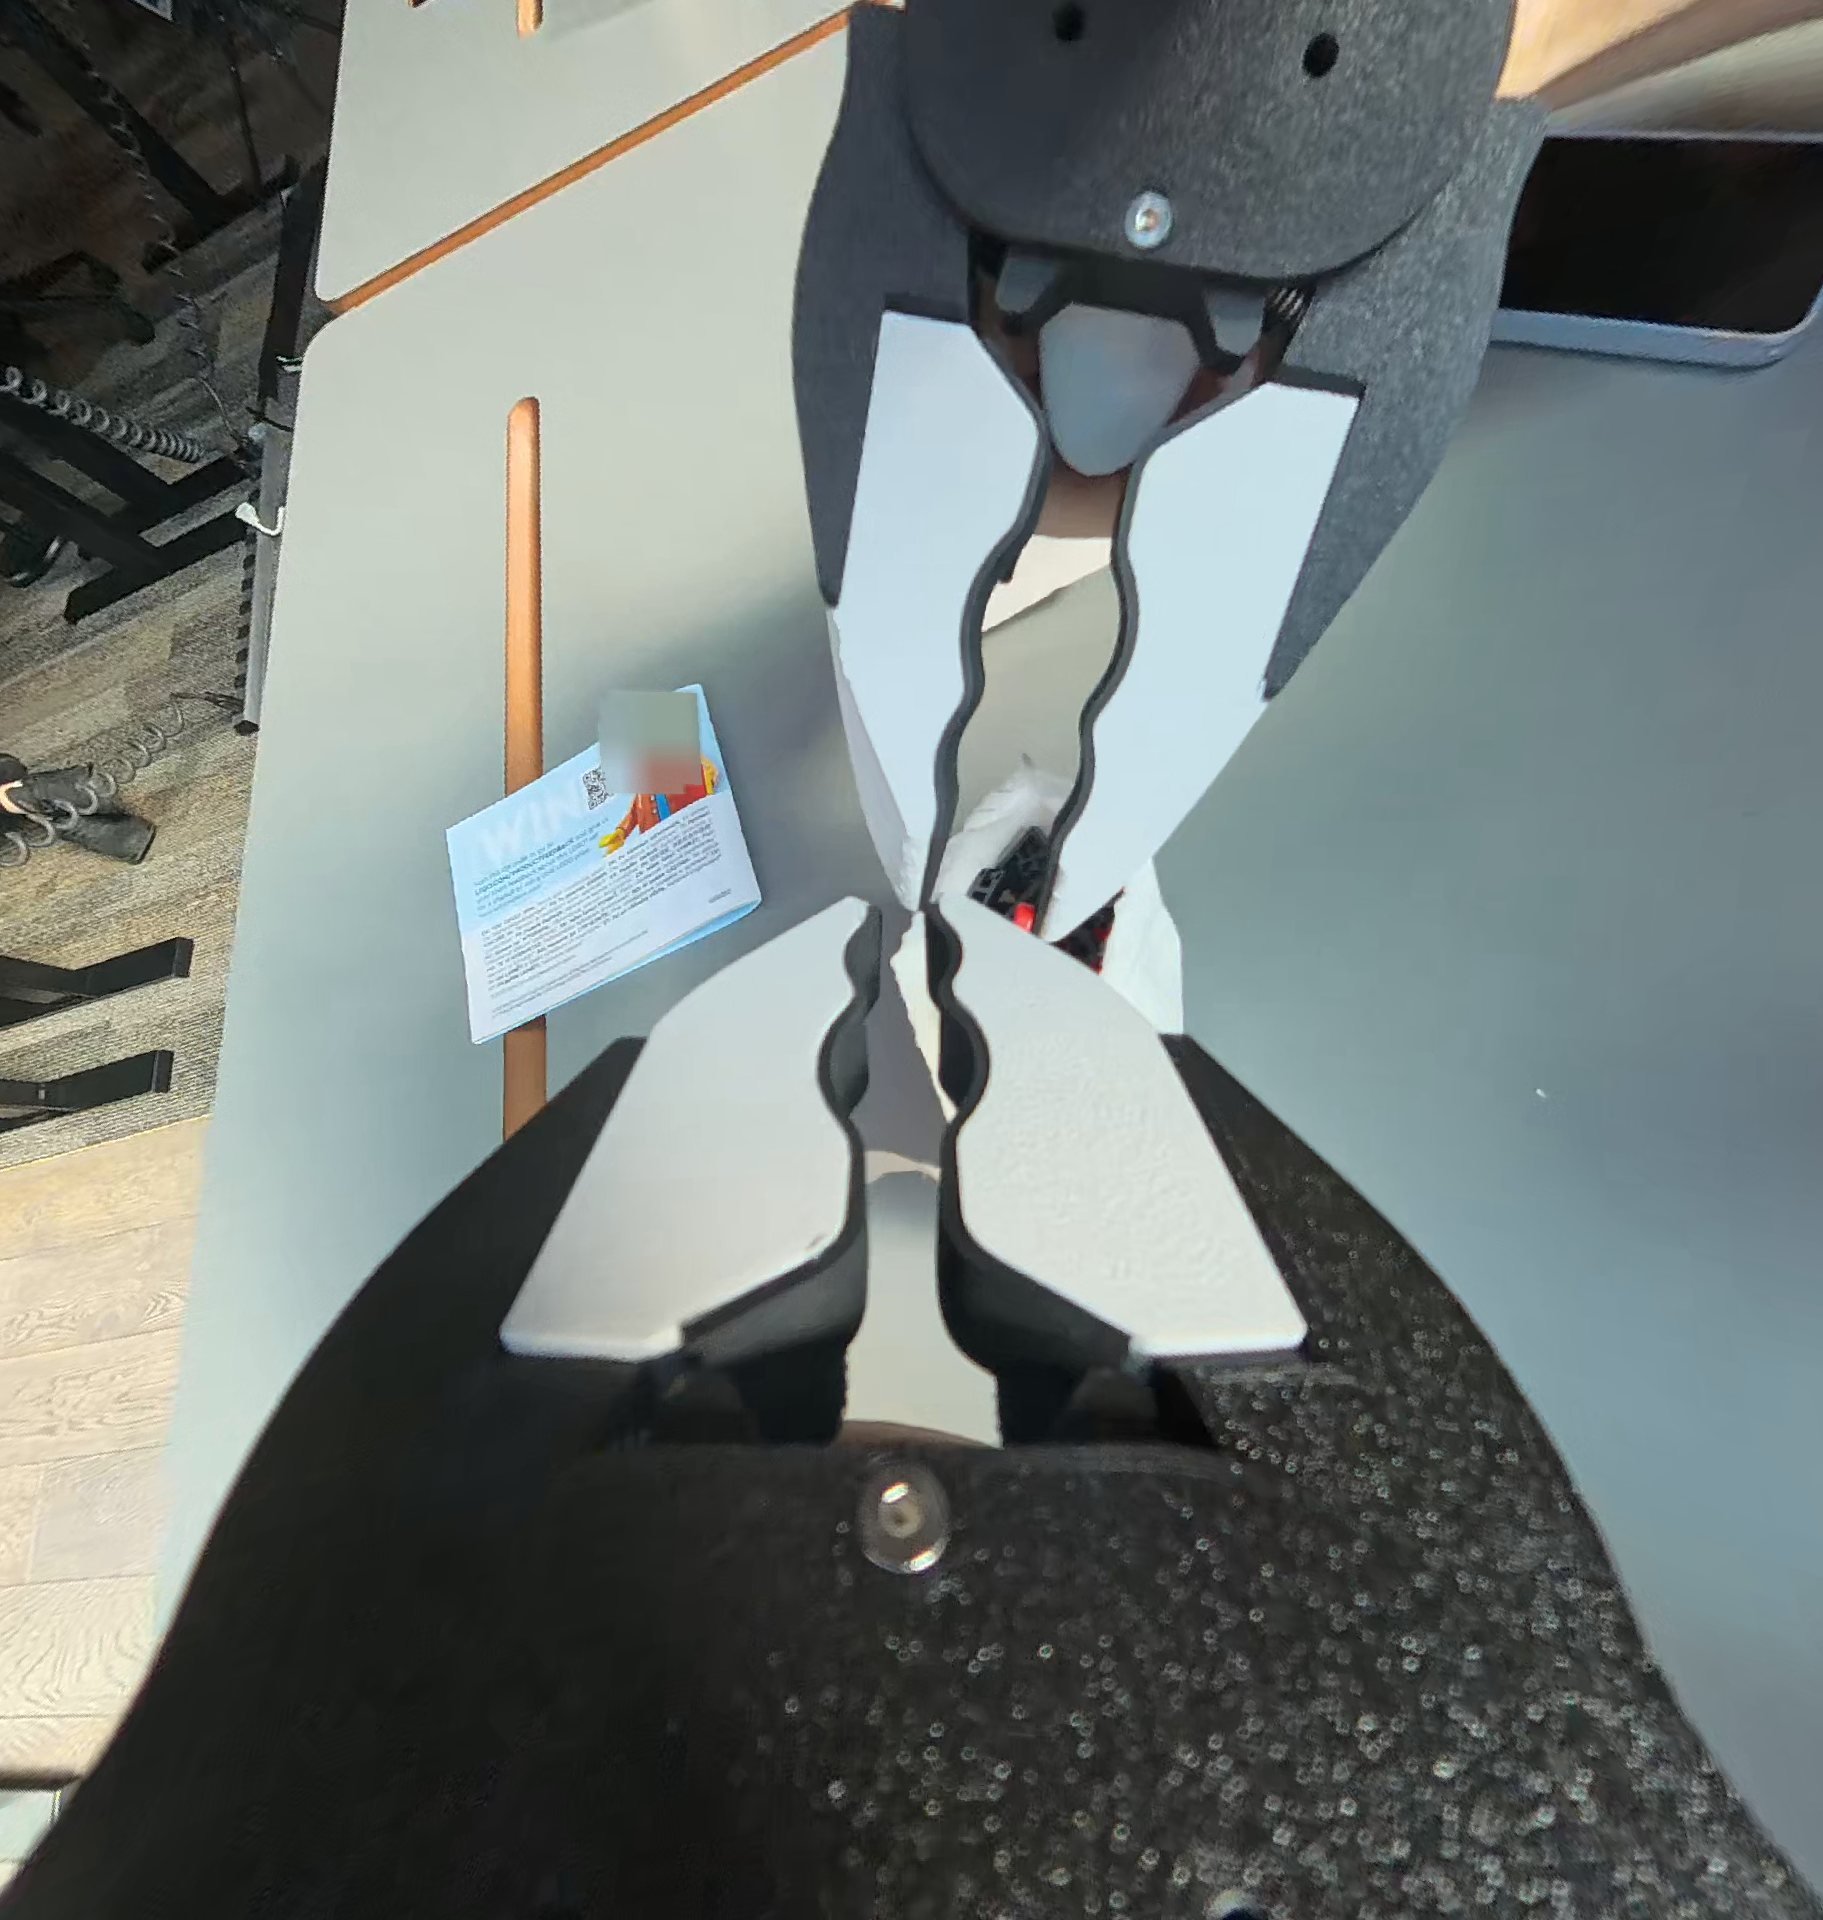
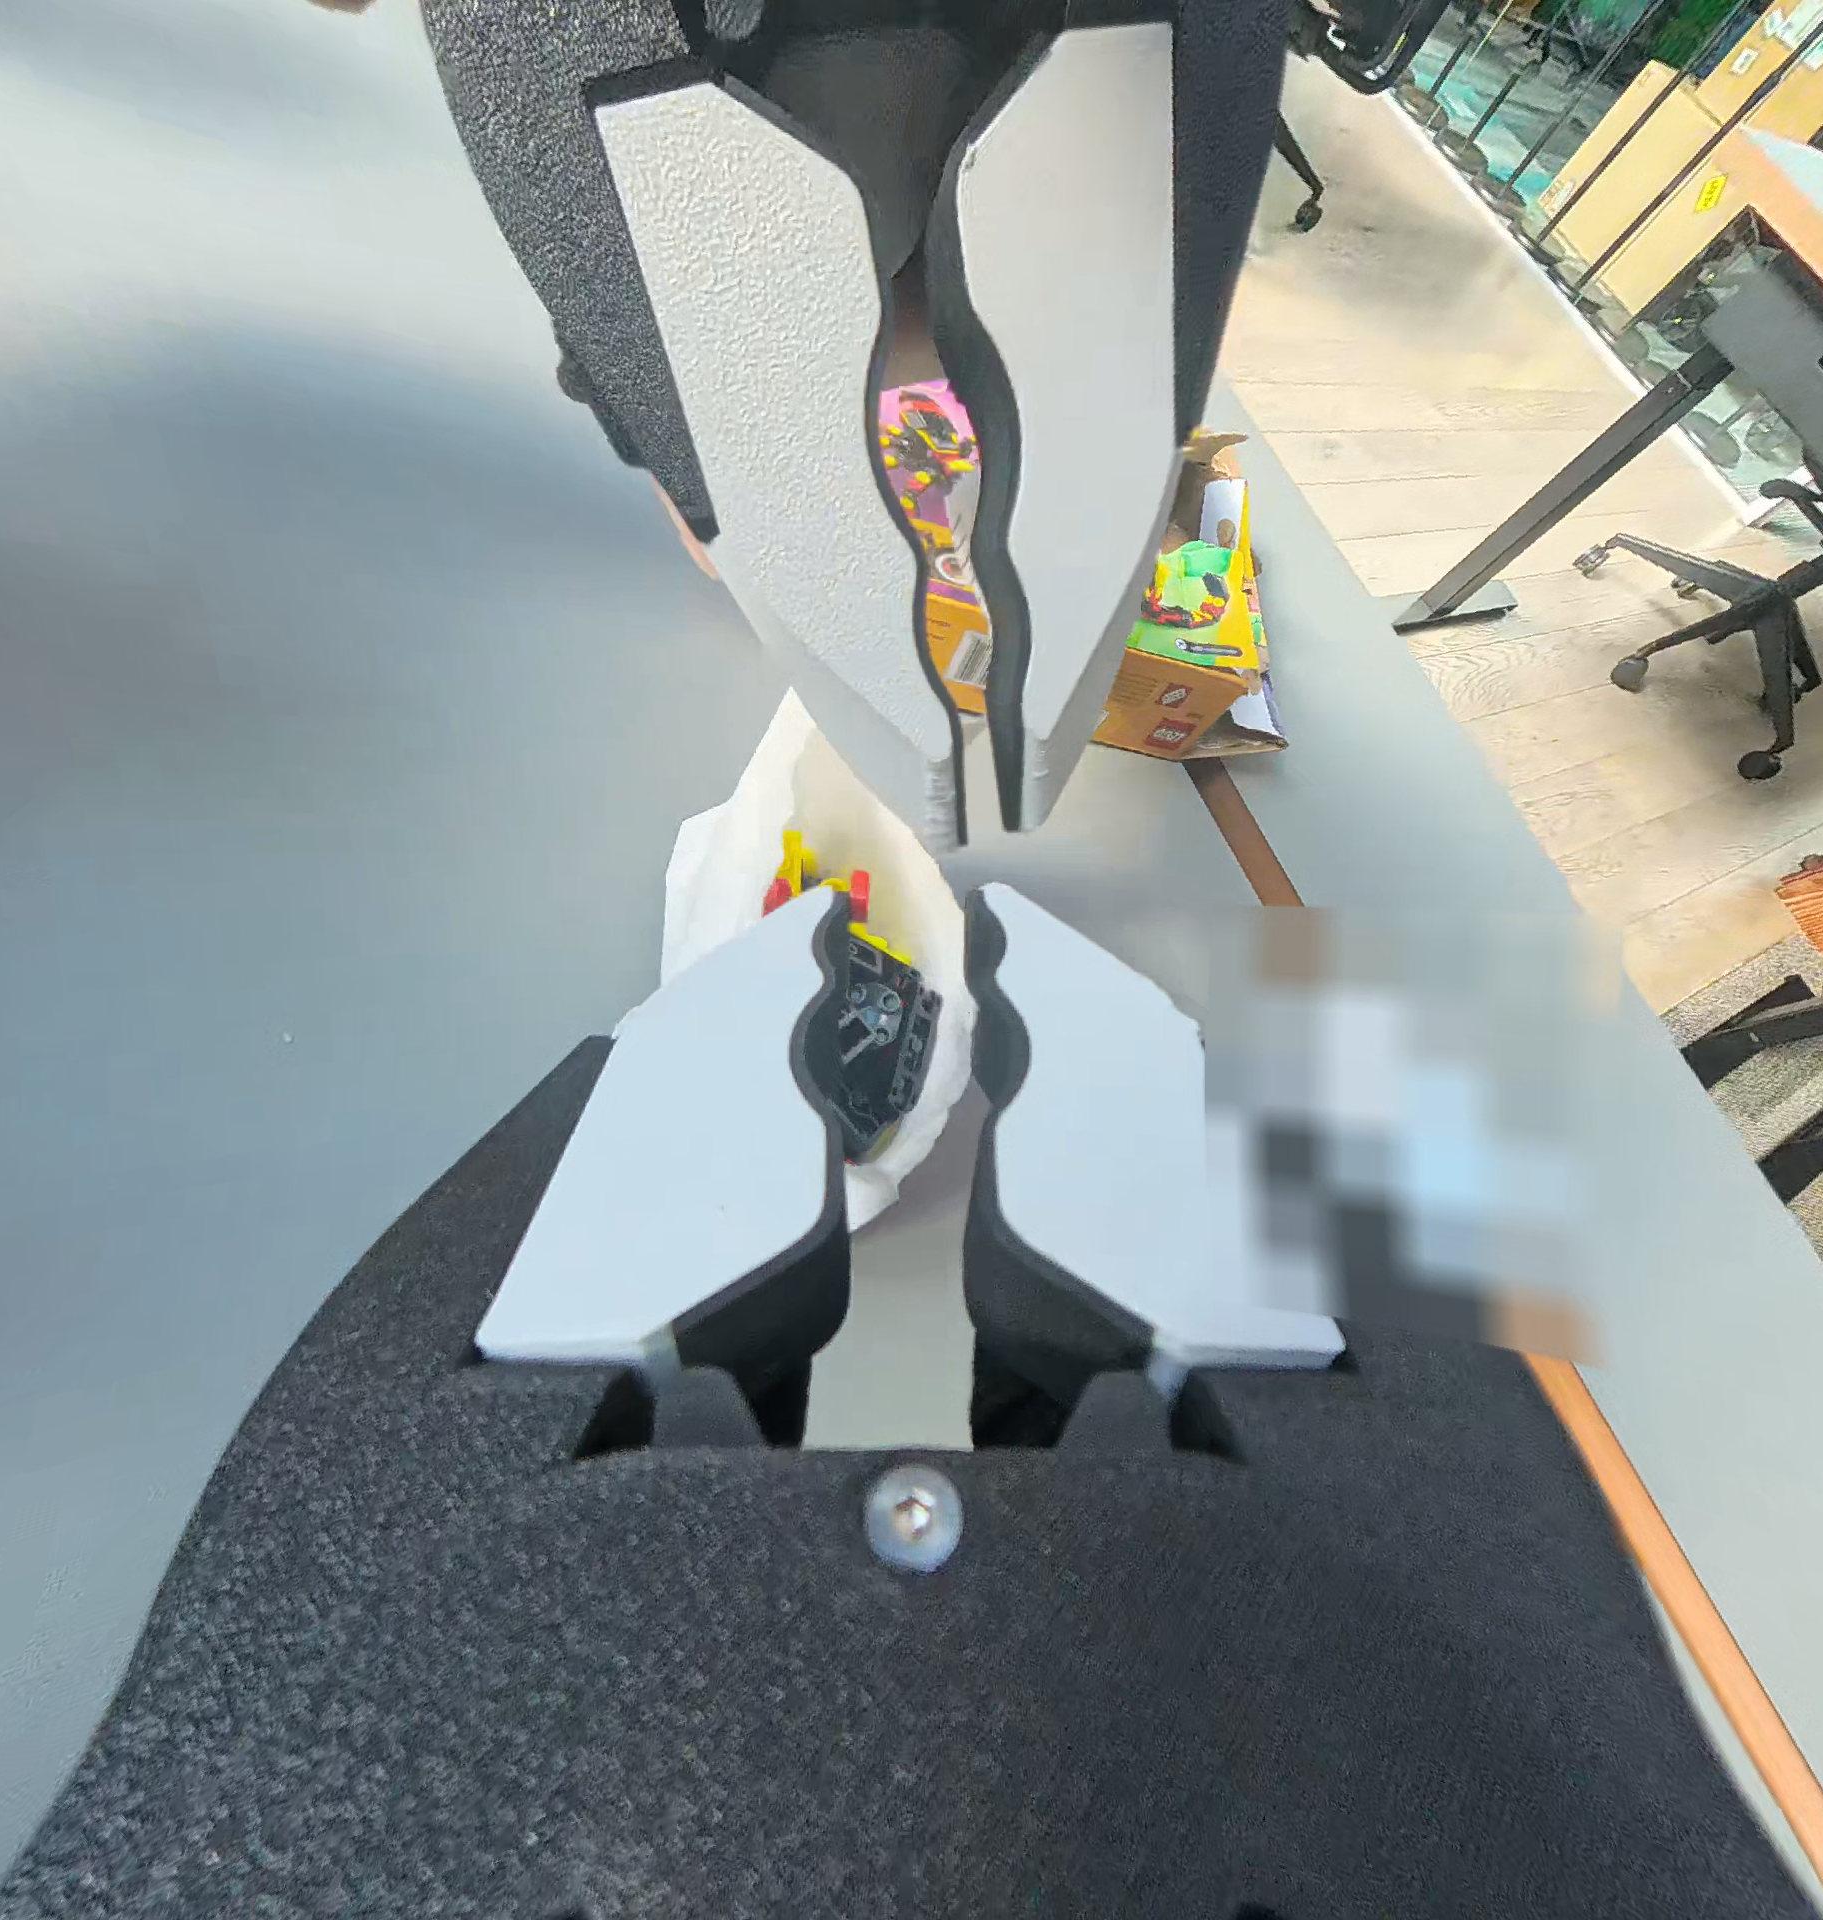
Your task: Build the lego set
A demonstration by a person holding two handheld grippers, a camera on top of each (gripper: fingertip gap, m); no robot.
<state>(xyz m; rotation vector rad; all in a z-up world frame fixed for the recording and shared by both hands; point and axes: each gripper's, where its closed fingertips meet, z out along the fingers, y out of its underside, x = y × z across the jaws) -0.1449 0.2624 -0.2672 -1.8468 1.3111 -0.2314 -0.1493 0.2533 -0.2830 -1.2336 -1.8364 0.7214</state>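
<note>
Two grippers meet nose to nose over a grey table, both at a white bag of lego pieces lying between them. The left gripper has its tips nearly together, pinching what looks like the bag's edge. The right gripper shows a narrow gap at its tips, the bag's mouth right under them; whether it grips the bag I cannot tell. A booklet lies just left. A lego box sits farther along the table.
</note>
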